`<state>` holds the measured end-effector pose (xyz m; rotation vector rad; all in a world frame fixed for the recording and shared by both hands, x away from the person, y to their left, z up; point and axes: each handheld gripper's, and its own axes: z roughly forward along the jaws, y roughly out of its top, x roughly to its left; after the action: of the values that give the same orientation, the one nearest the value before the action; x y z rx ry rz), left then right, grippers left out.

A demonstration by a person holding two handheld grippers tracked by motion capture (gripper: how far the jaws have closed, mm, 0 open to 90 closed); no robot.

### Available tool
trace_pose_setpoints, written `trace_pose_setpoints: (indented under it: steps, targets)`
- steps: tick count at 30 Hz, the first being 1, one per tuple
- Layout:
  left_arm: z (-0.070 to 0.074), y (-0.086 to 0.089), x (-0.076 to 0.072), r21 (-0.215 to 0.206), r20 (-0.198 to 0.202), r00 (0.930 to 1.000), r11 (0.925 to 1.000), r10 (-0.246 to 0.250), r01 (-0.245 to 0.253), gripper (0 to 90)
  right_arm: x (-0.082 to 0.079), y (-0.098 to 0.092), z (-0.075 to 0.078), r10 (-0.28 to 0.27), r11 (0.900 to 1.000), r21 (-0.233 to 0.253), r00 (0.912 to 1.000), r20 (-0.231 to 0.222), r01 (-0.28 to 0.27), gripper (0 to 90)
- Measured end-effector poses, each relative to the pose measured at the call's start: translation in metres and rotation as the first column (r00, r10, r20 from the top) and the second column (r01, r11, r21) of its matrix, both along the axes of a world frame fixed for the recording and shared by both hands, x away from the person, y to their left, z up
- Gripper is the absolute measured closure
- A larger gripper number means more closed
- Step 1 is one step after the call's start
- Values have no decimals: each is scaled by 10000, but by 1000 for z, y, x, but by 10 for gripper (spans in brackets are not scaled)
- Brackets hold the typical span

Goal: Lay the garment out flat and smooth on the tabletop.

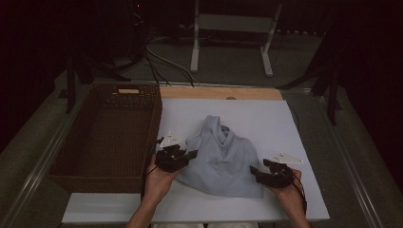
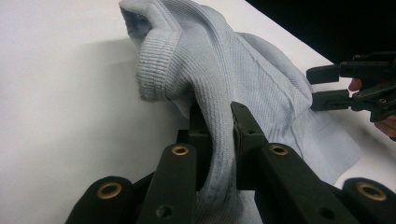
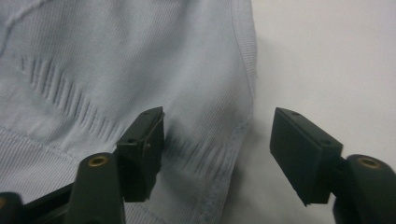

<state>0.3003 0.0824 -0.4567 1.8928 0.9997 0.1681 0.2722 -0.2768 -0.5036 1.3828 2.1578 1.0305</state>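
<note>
A light blue knit garment (image 1: 222,160) lies bunched on the white table top (image 1: 266,118). My left gripper (image 1: 190,155) is at its left edge, shut on a fold of the ribbed fabric (image 2: 219,135), which rises between the jaws. My right gripper (image 1: 256,172) is at the garment's lower right corner and stands open. In the right gripper view its jaws straddle the hemmed edge (image 3: 243,126), one jaw over the cloth, the other over bare table. The right gripper (image 2: 322,86) also shows far off in the left gripper view.
A brown wicker basket (image 1: 110,135) stands along the table's left side, close to my left hand. A wooden strip (image 1: 221,92) runs along the table's far edge. Beyond it are dark floor, cables and a white stand (image 1: 233,23).
</note>
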Motion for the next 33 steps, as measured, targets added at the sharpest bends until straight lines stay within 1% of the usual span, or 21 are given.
trace_pose_setpoints:
  steps: [2,4,5,9,10,12,14,15,16,20,24,26,29,31,33]
  targets:
    - [-1,0,0,0,-17,10000,10000,1,-1,832,0,1,-1,59,10000,-63,9998,-197,-61,300]
    - [-1,0,-1,-12,-23,10000,10000,-8,8,832,0,4,-3,189,9997,-175,9992,-341,-195,310]
    - [-1,0,-1,-13,-20,10000,10000,-14,14,832,0,5,-4,227,9994,-254,9990,-382,-237,330]
    - [-1,0,-1,-6,-9,10000,10000,-45,45,832,2,7,-7,350,9993,-141,9971,-678,-360,424]
    - [-1,-1,-1,-5,-12,10000,10000,-49,49,832,2,7,-8,358,9992,-136,9963,-784,-370,462]
    - [-1,-1,-1,-35,-6,10000,10000,-59,59,832,3,6,-10,416,9991,-21,9930,-1109,-421,576]
    - [-1,-2,-2,-40,3,10000,9999,-92,92,832,3,7,-11,614,9981,62,9913,-1163,-611,744]
    - [0,-2,-2,-55,-1,10000,9999,-96,96,832,2,7,-10,679,9977,120,9906,-1191,-670,793]
    - [0,-2,-3,-81,3,9999,9999,-102,102,832,1,8,-9,689,9976,123,9908,-1161,-680,818]
    - [1,-1,-4,-59,15,9999,9999,-145,145,832,-4,8,-1,694,9975,194,9932,-936,-678,842]
    - [2,-1,-6,-145,-52,9997,9996,-245,244,832,-11,8,7,741,9972,88,9951,-660,-737,845]
    - [3,-1,-8,-169,-38,9995,9993,-325,324,832,-15,8,11,758,9971,25,9958,-519,-758,846]
    - [6,-3,-12,-233,-23,9990,9987,-451,450,832,-21,7,17,733,9973,95,9967,-360,-730,847]
    - [7,-3,-15,-347,-40,9985,9980,-539,537,832,-24,5,20,738,9972,112,9969,-275,-735,847]
    - [8,-5,-18,-344,-33,9981,9975,-621,619,832,-28,2,23,715,9974,121,9972,-199,-713,847]
